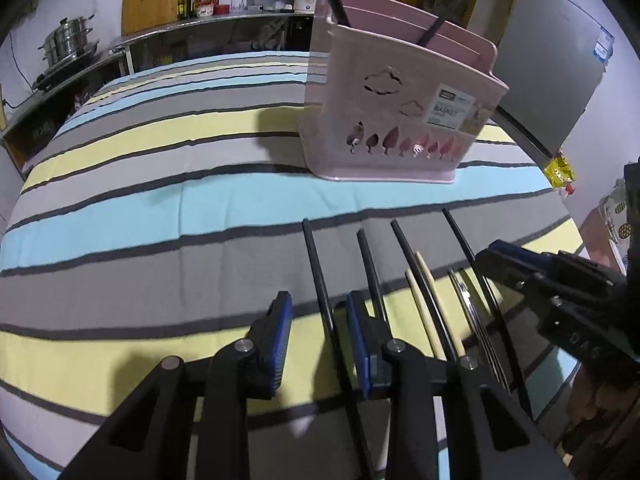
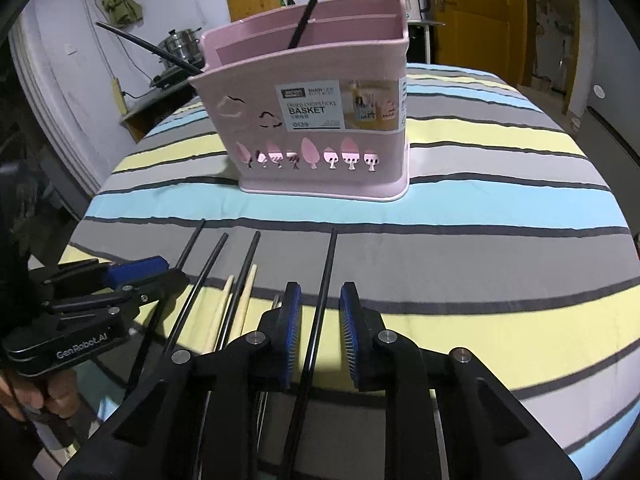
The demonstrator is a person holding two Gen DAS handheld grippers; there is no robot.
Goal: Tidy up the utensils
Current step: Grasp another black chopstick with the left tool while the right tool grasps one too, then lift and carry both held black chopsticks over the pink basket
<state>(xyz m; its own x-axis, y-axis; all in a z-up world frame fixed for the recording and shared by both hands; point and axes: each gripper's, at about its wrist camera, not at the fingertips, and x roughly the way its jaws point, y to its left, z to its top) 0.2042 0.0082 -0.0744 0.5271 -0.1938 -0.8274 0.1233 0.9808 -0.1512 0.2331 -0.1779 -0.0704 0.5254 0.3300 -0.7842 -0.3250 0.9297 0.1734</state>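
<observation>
While both grippers straddle a black chopstick each, neither pad set looks to press yet: left gripper (image 1: 320, 344) has its jaws at a narrowish gap w/ the leftmost black chopstick (image 1: 318, 280) running between, nearer the right pad; right gripper (image 2: 320, 336) likewise narrowish, w/ the rightmost black chopstick (image 2: 325, 292) between the blue pads, small gaps showing either side. Step in hand, I'd judge: pinch one stick per gripper, then carry to the pink basket (image 2: 320, 152), which stands upright further back on the striped cloth (image 2: 500, 248), well apart from the row. To do it well: centre each stick between the pads before closing, grip low enough that pads meet it squarely, lift straight up so it doesn't roll or drag neighbours. Other bits: two more black sticks (image 2: 208, 276) lie between, plus a pale wooden pair (image 2: 240, 300) and what looks like a metal fork (image 1: 468, 300), partly hidden. Two black sticks (image 2: 308, 12) already lean in the basket & could foul the drop, so aim for open space in a compartment. Grippers sit near each other; lift w/ care to avoid a bump.
</observation>
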